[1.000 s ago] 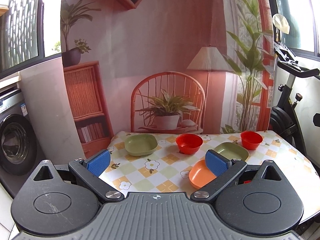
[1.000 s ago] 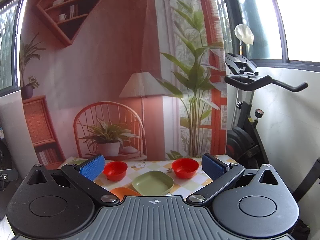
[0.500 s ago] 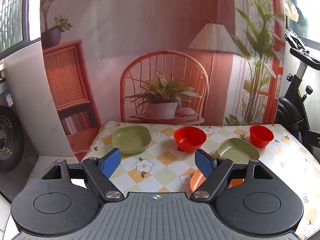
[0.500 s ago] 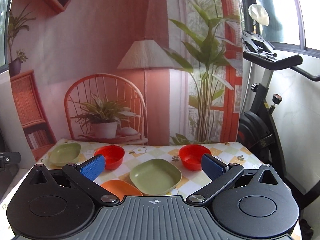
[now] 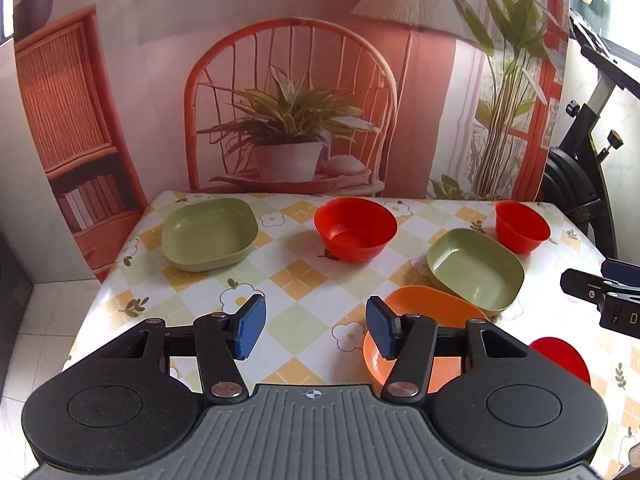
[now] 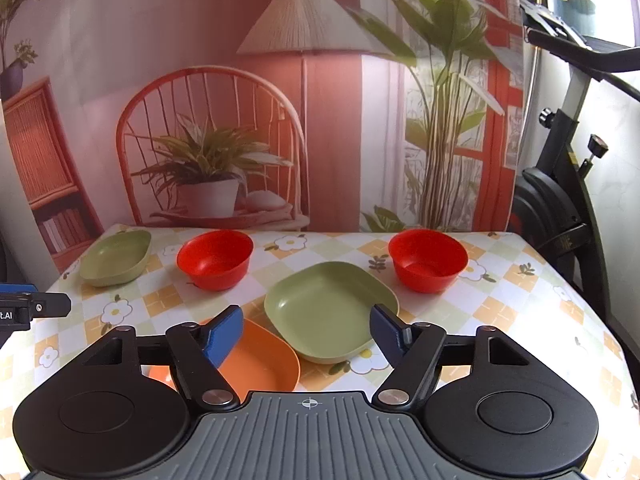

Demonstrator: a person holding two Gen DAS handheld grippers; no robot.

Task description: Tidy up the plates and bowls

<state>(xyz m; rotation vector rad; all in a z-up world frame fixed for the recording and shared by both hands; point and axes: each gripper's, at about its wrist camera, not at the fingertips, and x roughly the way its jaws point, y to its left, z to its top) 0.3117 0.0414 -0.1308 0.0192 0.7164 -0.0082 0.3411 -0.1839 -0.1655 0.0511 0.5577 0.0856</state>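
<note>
On the flowered table sit two green plates, one at the far left (image 5: 208, 234) (image 6: 116, 258) and one right of centre (image 5: 476, 272) (image 6: 330, 312). Two red bowls stand behind them, a middle bowl (image 5: 355, 228) (image 6: 215, 254) and a right bowl (image 5: 522, 226) (image 6: 428, 260). An orange plate (image 5: 424, 320) (image 6: 260, 360) lies nearest, beside a red dish (image 5: 560, 360). My left gripper (image 5: 312, 330) hovers open over the tablecloth, left of the orange plate. My right gripper (image 6: 306, 334) is open above the near edge of the green plate and the orange one. Both hold nothing.
The table (image 5: 296, 280) backs onto a printed backdrop of a chair and plant (image 5: 288, 120). An exercise bike (image 6: 568, 184) stands to the right. The table's left edge drops to a tiled floor (image 5: 36, 308). The right gripper's tip (image 5: 600, 288) shows at the left view's right side.
Both grippers have moved forward and tilted down over the table, so the dishes look nearer and lower. Their jaws have narrowed slightly but stay open. No dish has moved.
</note>
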